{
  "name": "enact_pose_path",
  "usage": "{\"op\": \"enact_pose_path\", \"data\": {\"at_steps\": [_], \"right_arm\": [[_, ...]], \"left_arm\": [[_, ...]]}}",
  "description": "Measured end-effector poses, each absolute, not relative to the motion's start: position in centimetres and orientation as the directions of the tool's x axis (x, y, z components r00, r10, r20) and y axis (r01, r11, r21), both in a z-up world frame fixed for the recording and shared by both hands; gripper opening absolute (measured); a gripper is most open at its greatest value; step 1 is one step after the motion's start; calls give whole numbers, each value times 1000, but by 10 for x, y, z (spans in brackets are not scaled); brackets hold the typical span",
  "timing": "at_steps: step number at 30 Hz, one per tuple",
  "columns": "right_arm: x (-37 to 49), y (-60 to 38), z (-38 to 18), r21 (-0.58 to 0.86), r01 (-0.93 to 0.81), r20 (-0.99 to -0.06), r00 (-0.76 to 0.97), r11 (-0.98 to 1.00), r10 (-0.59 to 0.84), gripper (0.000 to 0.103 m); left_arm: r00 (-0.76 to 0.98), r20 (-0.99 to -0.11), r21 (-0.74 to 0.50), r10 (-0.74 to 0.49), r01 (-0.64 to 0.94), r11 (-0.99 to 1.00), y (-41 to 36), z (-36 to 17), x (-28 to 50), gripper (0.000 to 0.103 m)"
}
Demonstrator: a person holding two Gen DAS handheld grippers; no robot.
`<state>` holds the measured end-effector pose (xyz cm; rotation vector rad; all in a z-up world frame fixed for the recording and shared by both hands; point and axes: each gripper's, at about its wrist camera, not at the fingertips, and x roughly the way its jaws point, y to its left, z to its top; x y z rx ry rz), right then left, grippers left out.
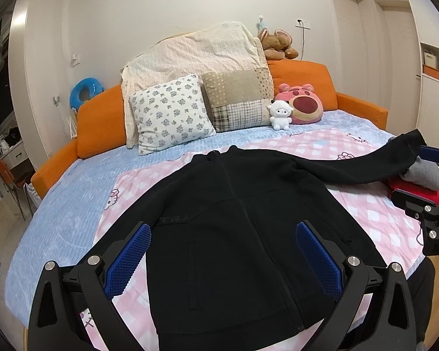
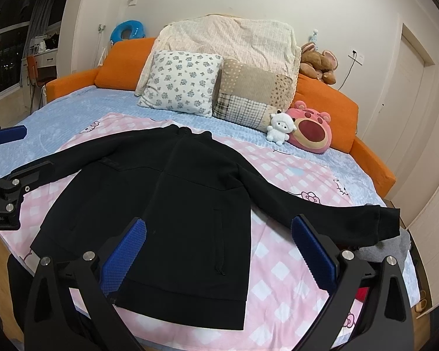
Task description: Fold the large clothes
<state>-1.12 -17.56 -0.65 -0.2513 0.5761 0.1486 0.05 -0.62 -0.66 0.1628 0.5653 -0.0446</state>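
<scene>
A black zip-up jacket lies flat, front side up, on a pink checked blanket spread over the bed. My left gripper hovers open over the jacket's lower body, blue pads wide apart. My right gripper is also open, above the hem on the right side. The jacket's right sleeve stretches out to the bed's right edge, passing the right finger. The left sleeve runs toward the left gripper. Neither gripper holds any cloth.
A grey folded garment and a red item sit at the bed's right edge under the cuff. Pillows, a white lamb toy and a pink bear plush line the orange headboard. Closet doors stand right.
</scene>
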Motion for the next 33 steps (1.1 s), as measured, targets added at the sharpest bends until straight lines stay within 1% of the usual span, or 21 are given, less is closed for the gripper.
{"op": "enact_pose_path", "data": {"at_steps": [33], "right_arm": [[-9,-186,-4,-189,-199,-559,827,962,62,98]], "left_arm": [[836,-549,128,-9,94,987,-7,1,1,101]]}}
